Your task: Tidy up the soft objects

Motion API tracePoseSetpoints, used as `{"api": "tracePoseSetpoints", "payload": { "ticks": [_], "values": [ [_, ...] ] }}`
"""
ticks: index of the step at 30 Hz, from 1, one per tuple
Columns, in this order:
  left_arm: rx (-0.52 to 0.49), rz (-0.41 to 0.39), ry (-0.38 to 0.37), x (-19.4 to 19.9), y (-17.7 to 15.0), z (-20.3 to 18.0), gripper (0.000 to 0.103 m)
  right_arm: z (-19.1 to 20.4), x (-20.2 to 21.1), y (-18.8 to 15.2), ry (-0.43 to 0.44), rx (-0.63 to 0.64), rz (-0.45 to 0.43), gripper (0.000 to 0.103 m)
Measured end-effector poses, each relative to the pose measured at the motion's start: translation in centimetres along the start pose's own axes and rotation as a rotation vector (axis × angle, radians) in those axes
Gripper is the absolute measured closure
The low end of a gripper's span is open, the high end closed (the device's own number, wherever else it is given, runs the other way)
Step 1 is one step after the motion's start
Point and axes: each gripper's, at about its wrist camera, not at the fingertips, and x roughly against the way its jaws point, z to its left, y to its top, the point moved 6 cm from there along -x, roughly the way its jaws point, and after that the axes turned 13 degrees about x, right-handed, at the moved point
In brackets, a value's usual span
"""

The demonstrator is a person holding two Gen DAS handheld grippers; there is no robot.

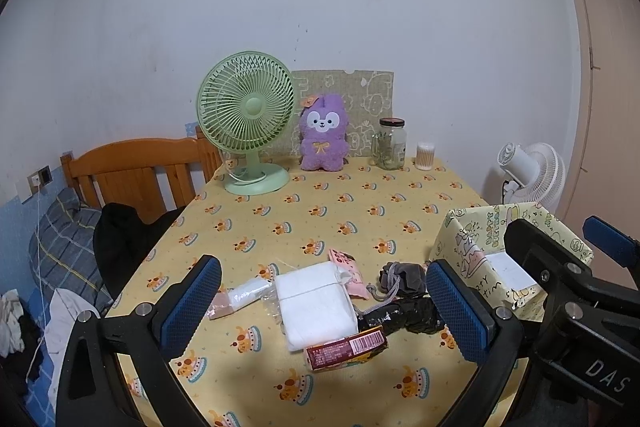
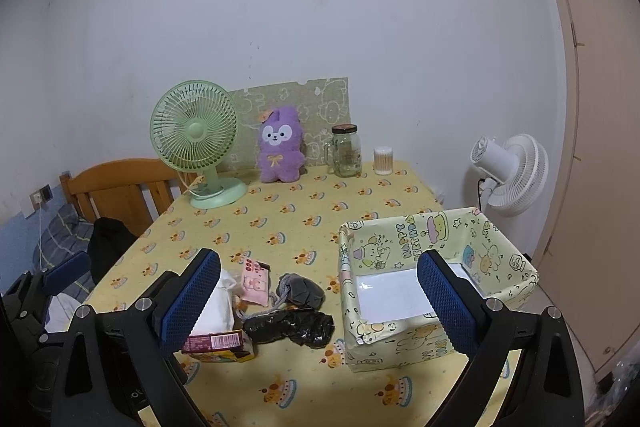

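Observation:
Soft items lie near the table's front: a white folded cloth pack [image 1: 316, 301], a small white and pink packet [image 1: 240, 297], a pink pouch [image 1: 350, 269], a grey drawstring pouch [image 1: 402, 277], a crumpled black plastic bag [image 1: 416, 315] and a red snack packet [image 1: 346, 345]. A patterned paper box [image 2: 436, 291] stands open at the right. My left gripper [image 1: 320, 303] is open above the items. My right gripper [image 2: 320, 299] is open, between the items and the box. In the right wrist view I see the pink pouch [image 2: 256, 281], grey pouch [image 2: 304, 289] and black bag [image 2: 292, 327].
A green desk fan [image 1: 246, 121], a purple plush toy [image 1: 324, 133], a glass jar [image 1: 390, 143] and a cotton swab tub [image 1: 425, 155] stand at the table's back. A wooden bed headboard [image 1: 136, 171] is left. A white fan [image 2: 508, 173] stands right.

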Motion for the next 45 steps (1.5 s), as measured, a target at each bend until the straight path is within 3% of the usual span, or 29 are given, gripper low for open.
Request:
{"api": "tracePoseSetpoints", "payload": {
  "ticks": [22,45],
  "values": [
    [-0.003,0.009,-0.015,-1.0,0.1,-0.1,0.004,0.8,-1.1,0.3,0.021,0.015,-0.005,0.003],
    [-0.023,0.072,0.028,-3.6,-2.6,0.9,0.01,3.3,-4.9,-2.3,0.11,0.001,0.061,0.005]
  ]
}}
